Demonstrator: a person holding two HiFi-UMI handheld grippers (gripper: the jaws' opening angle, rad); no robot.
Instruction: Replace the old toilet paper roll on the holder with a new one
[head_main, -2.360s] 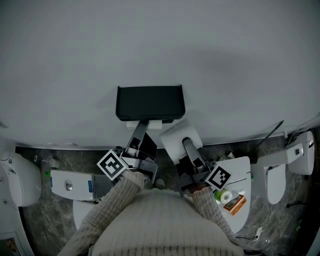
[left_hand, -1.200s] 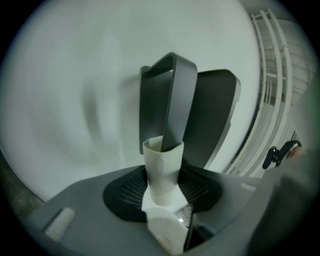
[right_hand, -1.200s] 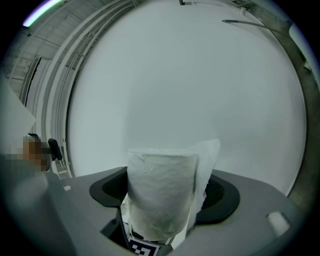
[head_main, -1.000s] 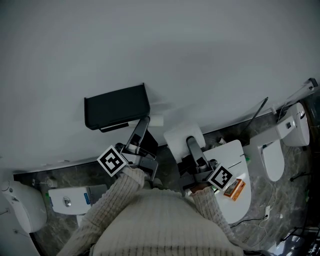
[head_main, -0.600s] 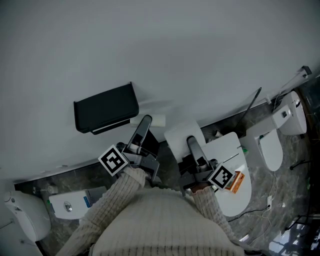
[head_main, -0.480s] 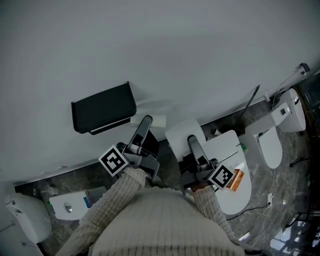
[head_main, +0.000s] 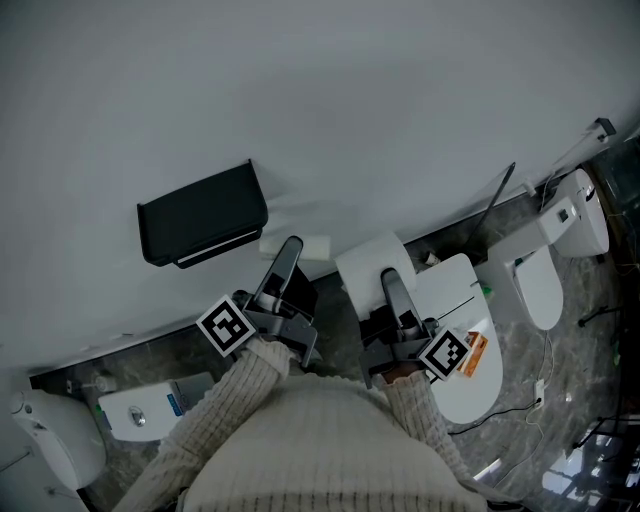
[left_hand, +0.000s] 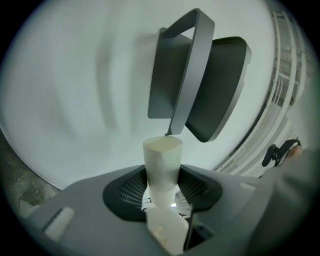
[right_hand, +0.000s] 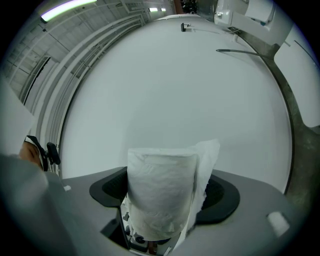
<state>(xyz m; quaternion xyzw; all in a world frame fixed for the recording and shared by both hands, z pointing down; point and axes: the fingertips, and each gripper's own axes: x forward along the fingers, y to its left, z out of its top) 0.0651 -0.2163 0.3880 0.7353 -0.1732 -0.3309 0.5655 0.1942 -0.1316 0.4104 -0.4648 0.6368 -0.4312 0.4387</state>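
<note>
The black paper holder (head_main: 203, 213) hangs on the white wall, and its cover (left_hand: 187, 75) stands lifted in the left gripper view. Below and right of it, my left gripper (head_main: 289, 256) is shut on the old bare cardboard tube (left_hand: 163, 167), which stands upright between its jaws, clear of the holder. In the head view the tube (head_main: 296, 244) lies across the jaw tips. Beside it, my right gripper (head_main: 392, 287) is shut on the new white toilet paper roll (right_hand: 160, 197), with a loose sheet at the roll's right. The roll (head_main: 374, 262) hides its jaw tips.
A white toilet with its lid down (head_main: 458, 345) sits right of my right arm, with an orange pack (head_main: 472, 352) on it. Another toilet (head_main: 545, 285) is farther right and one (head_main: 55, 455) at lower left. A thin dark rod (head_main: 497, 200) leans on the wall.
The left gripper has come away from under the holder with the tube. The holder now lies up and to the left of both grippers, and the head view has swung right.
</note>
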